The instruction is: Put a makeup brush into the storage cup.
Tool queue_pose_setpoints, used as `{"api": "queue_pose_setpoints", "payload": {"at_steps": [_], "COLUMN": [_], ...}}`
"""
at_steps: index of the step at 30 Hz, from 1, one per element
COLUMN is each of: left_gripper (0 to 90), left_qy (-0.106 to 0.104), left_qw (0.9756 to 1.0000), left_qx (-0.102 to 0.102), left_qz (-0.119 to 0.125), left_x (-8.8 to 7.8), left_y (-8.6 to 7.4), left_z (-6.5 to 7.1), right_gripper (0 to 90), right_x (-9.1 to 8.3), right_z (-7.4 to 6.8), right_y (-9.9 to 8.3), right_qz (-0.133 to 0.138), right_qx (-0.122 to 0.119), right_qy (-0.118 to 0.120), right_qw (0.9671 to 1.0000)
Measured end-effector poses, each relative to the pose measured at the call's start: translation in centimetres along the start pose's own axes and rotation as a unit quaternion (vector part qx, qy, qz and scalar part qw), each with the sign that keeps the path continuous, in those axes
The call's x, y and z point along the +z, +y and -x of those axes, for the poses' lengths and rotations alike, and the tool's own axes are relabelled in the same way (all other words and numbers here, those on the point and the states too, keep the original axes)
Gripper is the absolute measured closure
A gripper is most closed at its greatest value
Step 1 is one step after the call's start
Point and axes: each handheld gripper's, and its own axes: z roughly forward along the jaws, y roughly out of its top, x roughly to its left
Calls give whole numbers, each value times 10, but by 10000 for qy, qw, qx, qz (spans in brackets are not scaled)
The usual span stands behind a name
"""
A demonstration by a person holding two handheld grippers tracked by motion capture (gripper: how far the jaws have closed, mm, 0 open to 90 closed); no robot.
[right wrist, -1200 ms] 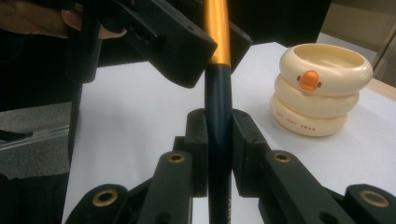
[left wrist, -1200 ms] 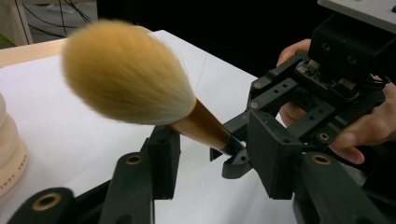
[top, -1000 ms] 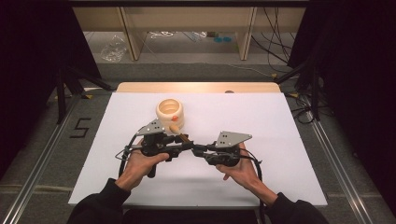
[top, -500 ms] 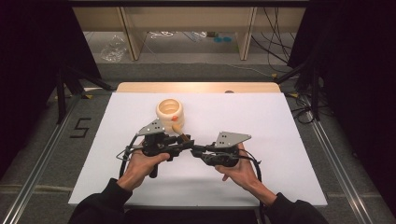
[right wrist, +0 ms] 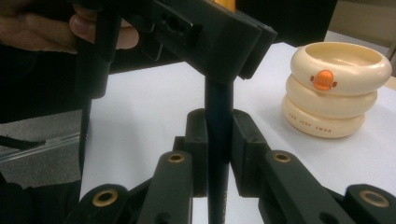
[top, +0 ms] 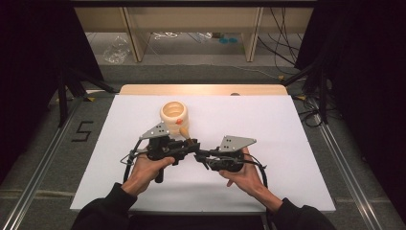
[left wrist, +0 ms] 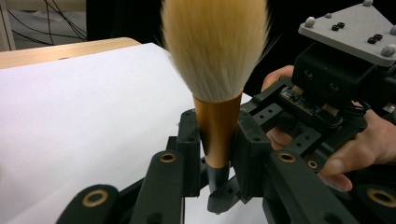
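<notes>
while the left gripper (top: 184, 143) has just been closing its jaws onto the makeup brush (left wrist: 215, 70) at its gold ferrule, the right gripper (top: 203, 154) pinches the dark handle; the cream holder (top: 174, 115) stands just beyond on the white table (top: 287, 143).

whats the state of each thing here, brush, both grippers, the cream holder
brush: upright, gripped at two places on its handle
left gripper: jaws just been closing, now clamped on the copper ferrule
right gripper: shut on the dark handle
cream holder: upright on the table, empty, untouched
</notes>
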Motion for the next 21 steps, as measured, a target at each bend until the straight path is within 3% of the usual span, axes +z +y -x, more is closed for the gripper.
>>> {"api": "queue_pose_setpoints", "payload": {"at_steps": [10, 21], "left_gripper": [759, 766], "left_qy": [-36, 15], "left_qw": [10000, 9998], "left_qx": [-1, 166], "left_qz": [93, 76], "left_x": [2, 2], "left_y": [0, 0], "left_z": [0, 2], "right_gripper": [789, 783], "right_x": [2, 5], "right_z": [0, -1], "right_y": [-1, -1], "right_qz": [76, 63], "right_qx": [187, 281], "right_qy": [57, 101], "right_qw": [9998, 9995]}}
